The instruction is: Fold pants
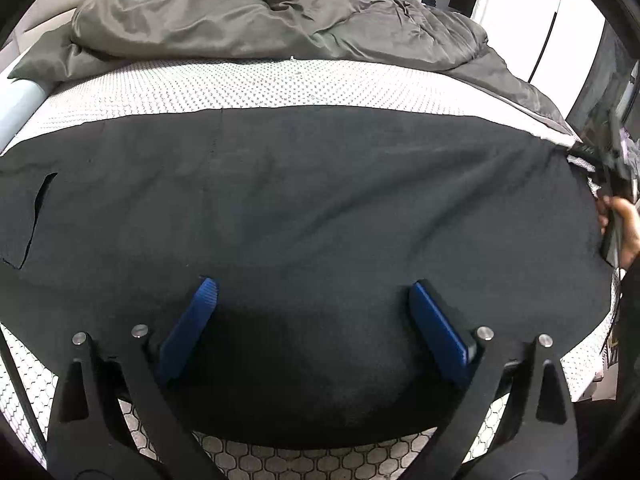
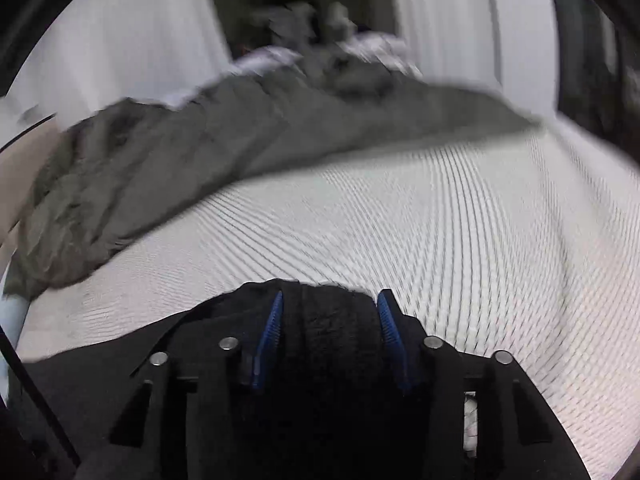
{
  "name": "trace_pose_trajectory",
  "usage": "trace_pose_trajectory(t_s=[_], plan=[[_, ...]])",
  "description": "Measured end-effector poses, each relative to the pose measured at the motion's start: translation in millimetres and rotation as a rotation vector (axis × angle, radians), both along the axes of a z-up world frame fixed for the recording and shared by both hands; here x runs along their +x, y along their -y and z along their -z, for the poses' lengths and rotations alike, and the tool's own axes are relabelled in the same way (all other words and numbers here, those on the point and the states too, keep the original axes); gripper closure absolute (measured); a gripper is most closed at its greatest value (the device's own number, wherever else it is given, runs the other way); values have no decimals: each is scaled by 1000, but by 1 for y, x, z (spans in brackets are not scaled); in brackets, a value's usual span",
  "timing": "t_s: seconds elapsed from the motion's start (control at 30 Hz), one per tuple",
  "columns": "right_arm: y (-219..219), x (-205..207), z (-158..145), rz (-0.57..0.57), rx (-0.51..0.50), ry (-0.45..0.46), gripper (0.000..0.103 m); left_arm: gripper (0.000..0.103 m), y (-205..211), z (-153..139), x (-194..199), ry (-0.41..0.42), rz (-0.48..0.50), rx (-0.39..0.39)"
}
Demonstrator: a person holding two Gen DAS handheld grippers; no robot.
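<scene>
Black pants [image 1: 320, 200] lie spread flat across the white patterned mattress [image 1: 280, 84], with a pocket slit [image 1: 40, 208] at their left. My left gripper [image 1: 312, 284] hovers over the near part of the pants, blue pads [image 1: 192, 328] wide apart and nothing between them. In the right wrist view my right gripper [image 2: 331, 296] has a thick bunch of the pants [image 2: 332, 332] filling the gap between its blue pads [image 2: 270, 332]. At the right edge of the left wrist view, a hand [image 1: 622, 224] holds that gripper at the pants' right end.
A crumpled grey duvet [image 1: 260, 12] [image 2: 180, 152] is heaped along the far side of the bed. Bare mattress [image 2: 400, 220] stretches beyond the pants. White wardrobe doors [image 1: 568, 40] stand at the far right.
</scene>
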State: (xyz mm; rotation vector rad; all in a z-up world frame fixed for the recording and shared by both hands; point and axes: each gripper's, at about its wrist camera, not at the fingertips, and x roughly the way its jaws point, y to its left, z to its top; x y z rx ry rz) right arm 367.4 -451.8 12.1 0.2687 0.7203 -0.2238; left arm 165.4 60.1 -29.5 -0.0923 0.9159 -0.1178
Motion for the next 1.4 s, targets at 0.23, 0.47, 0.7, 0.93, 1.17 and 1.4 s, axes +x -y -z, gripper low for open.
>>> trace_pose_trajectory(t_s=[0.23,0.47,0.7,0.93,1.17,1.4], plan=[[-6,-27,-38,43,-16,91,2,6,-5,-12,-4,28,-35,-46],[-60,-98,-47,-234,155,76,2,6,18,-45,-17,112,57,-185],[-199,-131,6,-572,48,-32,41,7,61,-24,-3,50,177,-54],[-194,-136,34,-583,-163,-123,45,8,30,0,11,-10,92,-55],[-82,-129,38,-213,-190,-157,34,8,31,5,14,-4,75,-11],[-131,-146,10,-349,-95,-52,19,8,77,-29,-10,88,200,-68]])
